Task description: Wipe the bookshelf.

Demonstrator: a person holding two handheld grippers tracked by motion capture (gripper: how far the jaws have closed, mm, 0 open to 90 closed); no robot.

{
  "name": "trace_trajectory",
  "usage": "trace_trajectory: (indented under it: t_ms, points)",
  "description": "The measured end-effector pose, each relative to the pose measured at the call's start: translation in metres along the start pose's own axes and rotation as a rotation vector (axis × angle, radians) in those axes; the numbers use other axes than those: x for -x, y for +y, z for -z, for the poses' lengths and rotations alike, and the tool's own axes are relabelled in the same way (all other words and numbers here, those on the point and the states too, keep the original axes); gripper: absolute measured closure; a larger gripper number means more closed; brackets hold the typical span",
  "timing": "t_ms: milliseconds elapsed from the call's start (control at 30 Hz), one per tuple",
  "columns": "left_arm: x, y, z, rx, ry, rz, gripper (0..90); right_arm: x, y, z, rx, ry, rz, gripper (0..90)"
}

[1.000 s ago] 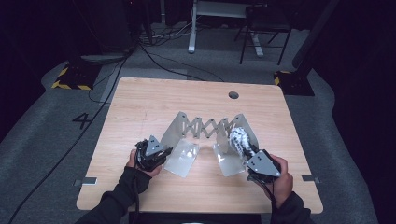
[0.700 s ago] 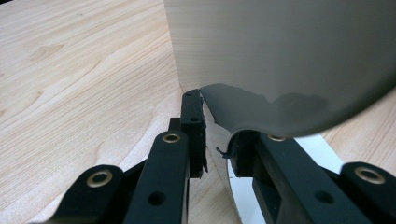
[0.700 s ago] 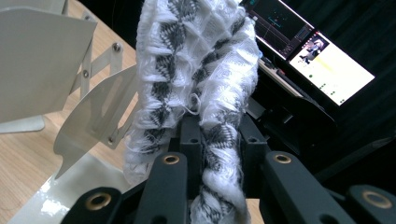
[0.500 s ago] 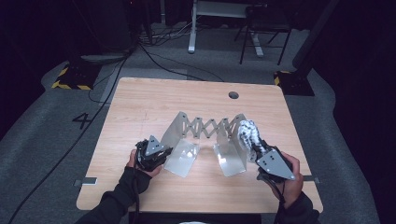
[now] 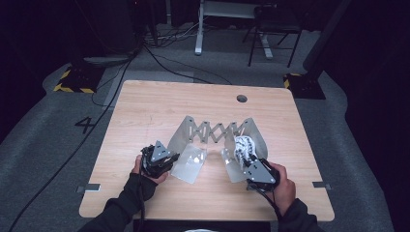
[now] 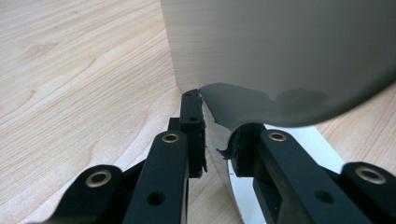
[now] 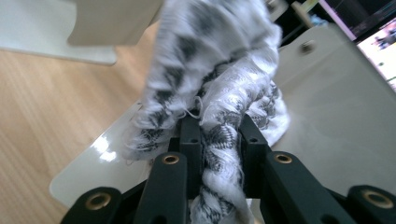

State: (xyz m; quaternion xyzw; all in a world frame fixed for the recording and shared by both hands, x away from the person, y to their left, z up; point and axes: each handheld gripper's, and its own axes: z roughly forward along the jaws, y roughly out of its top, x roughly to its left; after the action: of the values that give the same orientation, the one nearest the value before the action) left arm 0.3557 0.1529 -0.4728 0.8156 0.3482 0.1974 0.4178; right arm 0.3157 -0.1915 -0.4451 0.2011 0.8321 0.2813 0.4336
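Dark room, wood desk (image 5: pixel 145 116). Item: folding metal rack (image 5: pixel 212 131). L tongs (image 5: pixel 167 162) pinching rack's left plate (image 6: pixel 243 105), unchanged. R tongs (image 5: pixel 247 162) clamped on b/w cloth (image 7: pixel 219 93); since 1 s ago cloth carried over right plate (image 5: pixel 232 169). Placement likely near.

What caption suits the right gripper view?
Right tool clamps a black-and-white cloth over a pale metal plate.
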Motion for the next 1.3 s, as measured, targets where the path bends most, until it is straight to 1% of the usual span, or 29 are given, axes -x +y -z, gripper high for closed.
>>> trace_trajectory:
  t_ms: [67, 100, 200, 267, 367, 500, 533, 600, 667, 700, 767, 833, 933, 1000, 1100, 1167, 1200, 1300]
  points:
    - [0.000, 0.000, 0.000, -0.004, 0.001, -0.007, 78.7, -0.003, -0.004, -0.008, -0.024, 0.028, 0.001, 76.7]
    - [0.000, 0.000, 0.000, -0.004, 0.001, -0.007, 78.6, -0.003, -0.004, -0.008, -0.024, 0.028, 0.001, 76.7]
    - [0.000, 0.000, 0.000, -0.005, -0.001, -0.006, 78.6, -0.010, -0.010, -0.022, -0.072, 0.072, 0.003, 76.3]
    - [0.000, 0.000, 0.000, -0.005, -0.004, -0.006, 78.6, -0.011, -0.013, -0.026, -0.085, 0.104, -0.020, 75.4]
    - [0.000, -0.001, 0.001, -0.006, -0.007, -0.003, 78.7, -0.010, -0.014, -0.025, -0.084, 0.155, -0.057, 74.9]
    - [0.001, -0.001, 0.001, -0.006, -0.008, -0.002, 78.6, -0.009, -0.016, -0.022, -0.093, 0.195, -0.087, 70.0]
    - [0.001, -0.001, 0.001, -0.006, -0.011, -0.002, 78.6, -0.009, -0.016, -0.022, -0.092, 0.197, -0.086, 69.7]
    - [0.001, -0.001, 0.000, -0.005, -0.013, 0.000, 78.4, -0.008, -0.016, -0.020, -0.087, 0.210, -0.092, 66.5]
    - [0.001, -0.001, 0.001, -0.008, -0.014, -0.004, 78.2, -0.008, -0.016, -0.018, -0.089, 0.215, -0.096, 60.0]
    - [0.001, -0.001, 0.001, -0.005, -0.017, -0.002, 78.2, -0.008, -0.015, -0.016, -0.081, 0.224, -0.099, 57.7]
    - [0.001, -0.001, 0.001, -0.005, -0.018, -0.002, 78.2, -0.008, -0.016, -0.013, -0.081, 0.230, -0.107, 54.2]
    - [0.001, -0.001, 0.001, -0.008, -0.018, 0.000, 78.2, -0.009, -0.018, -0.012, -0.098, 0.270, -0.124, 49.8]
    - [0.001, -0.001, 0.001, -0.009, -0.021, 0.004, 78.2, -0.011, -0.024, -0.014, -0.114, 0.313, -0.149, 44.2]
    - [0.001, -0.001, 0.000, -0.010, -0.021, 0.004, 78.2, -0.012, -0.028, -0.018, -0.131, 0.338, -0.188, 39.8]
    - [0.001, -0.001, 0.000, -0.011, -0.024, -0.002, 77.8, -0.014, -0.031, -0.025, -0.146, 0.367, -0.205, 37.3]
    - [0.002, -0.001, 0.000, -0.011, -0.028, -0.003, 77.6, -0.014, -0.033, -0.028, -0.142, 0.375, -0.229, 36.1]
    - [0.002, -0.001, 0.000, -0.011, -0.028, -0.003, 77.6, -0.014, -0.033, -0.028, -0.142, 0.375, -0.229, 36.1]
    - [0.002, -0.001, 0.000, -0.011, -0.030, -0.003, 77.6, -0.011, -0.036, -0.033, -0.137, 0.411, -0.278, 36.3]
